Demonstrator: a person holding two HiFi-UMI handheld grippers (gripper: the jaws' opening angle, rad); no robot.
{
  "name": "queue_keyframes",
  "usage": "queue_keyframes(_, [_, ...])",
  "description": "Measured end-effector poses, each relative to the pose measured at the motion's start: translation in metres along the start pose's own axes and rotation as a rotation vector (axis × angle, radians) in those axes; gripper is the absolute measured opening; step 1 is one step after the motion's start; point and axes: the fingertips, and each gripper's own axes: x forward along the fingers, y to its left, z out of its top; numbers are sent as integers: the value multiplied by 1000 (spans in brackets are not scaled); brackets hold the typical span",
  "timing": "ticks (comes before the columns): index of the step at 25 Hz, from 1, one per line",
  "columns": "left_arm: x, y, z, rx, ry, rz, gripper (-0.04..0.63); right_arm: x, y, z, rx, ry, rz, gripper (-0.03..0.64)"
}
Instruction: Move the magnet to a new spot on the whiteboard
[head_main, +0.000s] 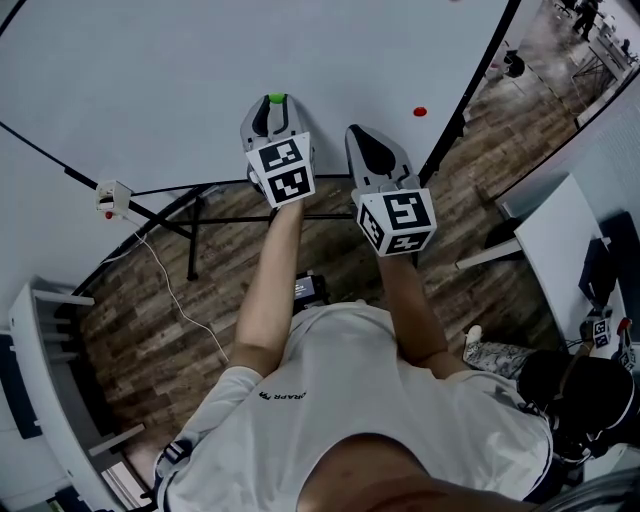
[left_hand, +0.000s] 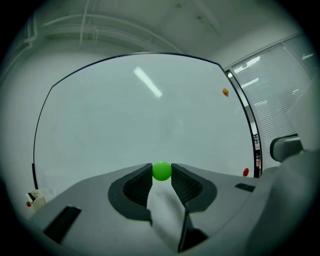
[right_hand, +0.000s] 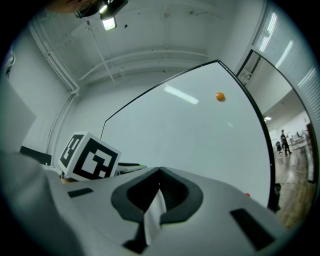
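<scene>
Already, the left gripper (head_main: 274, 104) pinched the green magnet (left_hand: 161, 170) at lower centre, before the whiteboard (head_main: 150, 70); placing it elsewhere seemingly remained. Right gripper (right_hand: 159, 174) sat closed, empty.

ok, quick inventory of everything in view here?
whiteboard: 1, white with black frame, straight ahead
green magnet: 1, green, between the left gripper's jaws
orange magnet: 1, orange, board's upper right
red magnet: 1, red, by board's right edge, below the orange
floor: brown wood planks, underfoot
left gripper: 1, grey, shut on green magnet
right gripper: 1, grey, jaws together, empty
</scene>
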Motion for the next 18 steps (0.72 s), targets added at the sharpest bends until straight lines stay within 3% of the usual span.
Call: queue_keyframes(18, [-28,-8,12,-6,-35,-23,120,-4,2,0,13,2,-5,14])
